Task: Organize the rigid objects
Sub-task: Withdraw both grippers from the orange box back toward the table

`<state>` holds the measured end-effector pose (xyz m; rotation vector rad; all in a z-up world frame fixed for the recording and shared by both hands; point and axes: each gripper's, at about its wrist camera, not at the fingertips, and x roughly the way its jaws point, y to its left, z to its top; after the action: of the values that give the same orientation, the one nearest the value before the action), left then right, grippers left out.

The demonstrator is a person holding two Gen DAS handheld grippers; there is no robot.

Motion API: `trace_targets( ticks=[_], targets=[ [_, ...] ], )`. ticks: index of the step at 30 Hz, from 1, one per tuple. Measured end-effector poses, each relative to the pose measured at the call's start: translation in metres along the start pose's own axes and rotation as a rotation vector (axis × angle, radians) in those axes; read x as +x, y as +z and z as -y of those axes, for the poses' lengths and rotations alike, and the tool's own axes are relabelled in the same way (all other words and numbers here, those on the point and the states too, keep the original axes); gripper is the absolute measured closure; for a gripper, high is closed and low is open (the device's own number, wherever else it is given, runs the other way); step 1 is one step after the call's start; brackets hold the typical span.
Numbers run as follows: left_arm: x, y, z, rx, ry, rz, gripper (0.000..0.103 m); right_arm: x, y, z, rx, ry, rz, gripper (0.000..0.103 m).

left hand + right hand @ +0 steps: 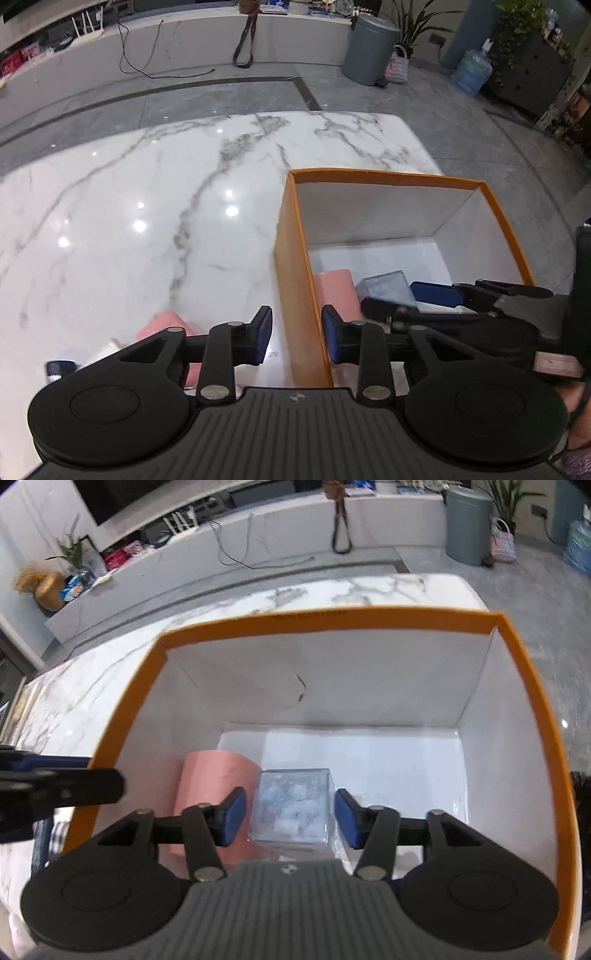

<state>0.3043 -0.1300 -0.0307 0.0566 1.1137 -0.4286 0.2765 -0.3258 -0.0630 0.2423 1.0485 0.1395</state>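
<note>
An orange box (295,295) with white inside walls stands on the marble table; it fills the right wrist view (517,657). Inside lie a pink cylinder (210,786) and a clear cube (291,805); both also show in the left wrist view, the cylinder (334,288) and the cube (386,286). My right gripper (290,818) is open above the box, its pads either side of the cube and apart from it. My left gripper (296,338) is open and straddles the box's left wall. A second pink object (162,325) lies on the table behind the left finger.
The right gripper (461,295) reaches into the box in the left wrist view. A small dark object (59,369) and a white one (110,347) lie at the table's near left. The floor beyond holds a grey bin (369,44) and a water jug (471,72).
</note>
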Motion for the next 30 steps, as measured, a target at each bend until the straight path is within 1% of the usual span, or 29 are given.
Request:
trace_targets(
  ticks=[2,4,5,6,9,10,11,12,14,18,21,24,26,30],
  targets=[
    [0.0,-0.003,-0.002,-0.012,-0.016,0.004,0.069,-0.005,-0.004,-0.002,-0.032,0.028,-0.018,0.031],
    [0.0,-0.006,-0.003,-0.017,-0.025,0.005,0.07,-0.005,-0.008,-0.006,-0.081,0.04,-0.063,0.026],
    [-0.001,-0.007,-0.003,-0.022,-0.03,0.005,0.071,-0.004,-0.011,-0.009,-0.112,0.041,-0.07,0.026],
    [-0.001,-0.008,-0.004,-0.025,-0.035,0.003,0.071,-0.002,-0.014,-0.013,-0.142,0.039,-0.09,0.026],
    [0.002,-0.008,-0.004,-0.032,-0.039,0.0,0.071,0.008,-0.017,-0.021,-0.207,0.003,-0.111,0.026],
    [0.002,-0.008,-0.004,-0.031,-0.041,0.001,0.071,0.01,-0.016,-0.022,-0.227,-0.012,-0.08,0.026],
    [0.002,-0.008,-0.005,-0.03,-0.043,0.001,0.071,0.013,-0.014,-0.023,-0.231,-0.018,-0.082,0.027],
    [0.003,-0.008,-0.005,-0.029,-0.045,0.0,0.072,0.015,-0.012,-0.024,-0.233,-0.022,-0.081,0.027],
    [0.003,-0.008,-0.004,-0.022,-0.051,-0.003,0.074,0.019,-0.01,-0.026,-0.227,-0.031,-0.077,0.032],
    [0.006,-0.009,-0.003,-0.009,-0.071,-0.015,0.082,0.025,-0.002,-0.023,-0.16,-0.039,-0.063,0.035],
    [0.006,-0.01,-0.002,-0.001,-0.078,-0.016,0.085,0.029,0.005,-0.021,-0.127,-0.051,-0.033,0.038],
    [0.006,-0.009,-0.001,0.004,-0.083,-0.019,0.086,0.032,0.012,-0.019,-0.123,-0.051,-0.013,0.039],
    [0.006,-0.009,-0.002,0.001,-0.086,-0.022,0.086,0.033,0.015,-0.018,-0.134,-0.053,-0.002,0.041],
    [0.007,-0.008,-0.002,0.004,-0.086,-0.024,0.086,0.036,0.02,-0.014,-0.168,-0.042,0.014,0.04]
  ],
)
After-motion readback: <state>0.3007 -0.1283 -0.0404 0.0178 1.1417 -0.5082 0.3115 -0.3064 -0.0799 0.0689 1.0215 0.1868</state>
